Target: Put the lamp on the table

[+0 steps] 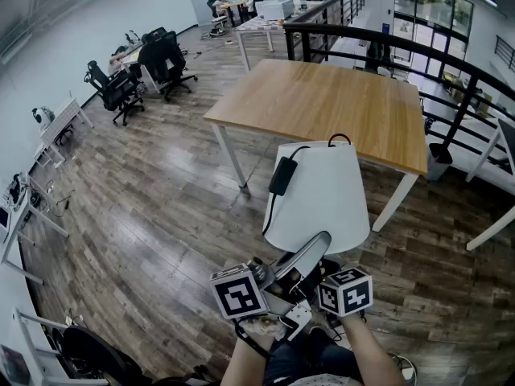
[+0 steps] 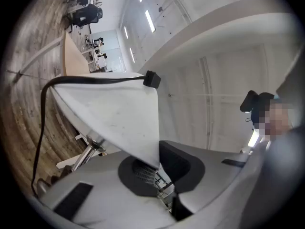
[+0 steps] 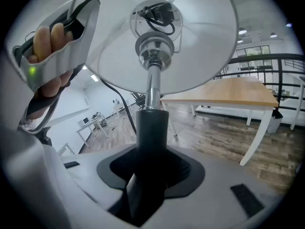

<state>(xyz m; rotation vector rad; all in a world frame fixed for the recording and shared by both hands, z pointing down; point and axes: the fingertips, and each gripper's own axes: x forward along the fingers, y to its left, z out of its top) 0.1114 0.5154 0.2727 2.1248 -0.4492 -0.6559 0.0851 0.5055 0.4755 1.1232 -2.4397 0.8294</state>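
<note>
— We're looking across a dark plank floor point(image 1: 145, 215); black office chairs point(image 1: 166, 55) are standing at the far left.
— We're seeing a wooden table point(image 1: 322, 103) ahead, a black railing point(image 1: 338, 27) running behind it, daylight coming through far-right windows point(image 1: 426, 2).

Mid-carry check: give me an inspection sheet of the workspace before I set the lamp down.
Surface: wooden table ahead, top bare.
Job's things: lamp held above the floor, not yet on the table.
Clutter: nothing seen.
Grippers: left gripper shut on the shade rim; right gripper shut on the lamp's black stem.
Cables: black cable with an inline box, draped over the shade.
Surroundings: office chairs far left, black railing beyond the table.
</note>
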